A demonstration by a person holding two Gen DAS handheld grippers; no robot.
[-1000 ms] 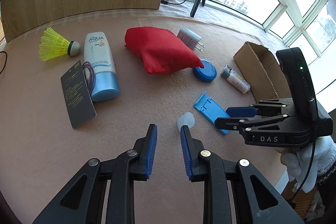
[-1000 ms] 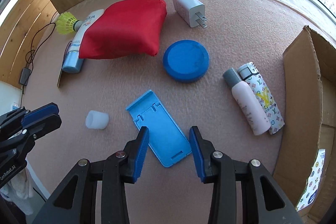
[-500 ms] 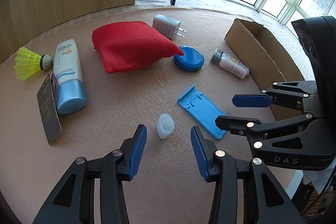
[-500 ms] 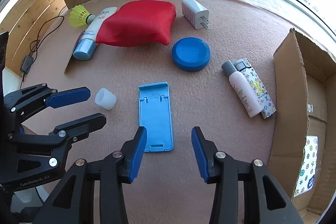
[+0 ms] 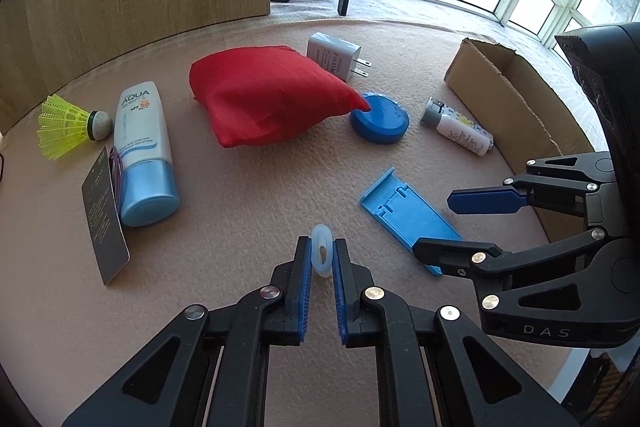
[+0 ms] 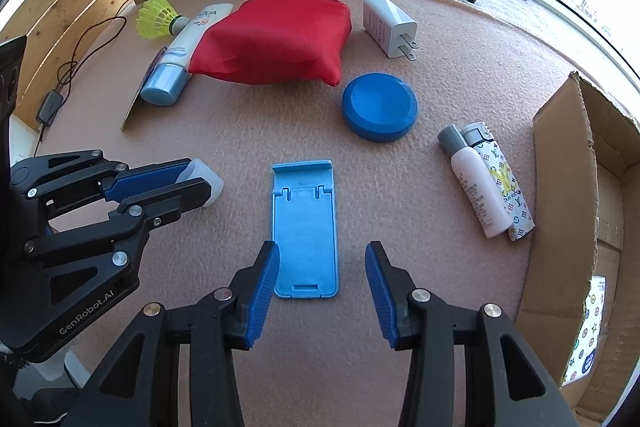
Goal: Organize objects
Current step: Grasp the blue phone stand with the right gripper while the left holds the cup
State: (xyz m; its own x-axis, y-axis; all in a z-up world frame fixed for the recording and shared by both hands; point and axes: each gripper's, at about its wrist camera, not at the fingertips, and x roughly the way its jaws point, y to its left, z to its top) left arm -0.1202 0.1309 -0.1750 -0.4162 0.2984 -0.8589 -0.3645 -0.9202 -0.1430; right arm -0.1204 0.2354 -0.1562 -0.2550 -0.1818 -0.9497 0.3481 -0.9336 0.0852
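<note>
Two grippers: left gripper (image 5: 322,259) closing, fingers squeezing white cap (image 5: 322,254); right gripper (image 6: 322,283) half-open, empty; tube (image 5: 140,147) reads "AQUA SPF50".

A: What sits between the left gripper's (image 5: 322,255) blue pads?

B: A small translucent white cap (image 5: 322,254), squeezed narrow as the jaws close on it.

A: And around that cap?

B: A blue folding phone stand (image 5: 408,213) lies just right of it; the right gripper (image 5: 468,225) straddles the stand's near end, jaws apart.
</note>
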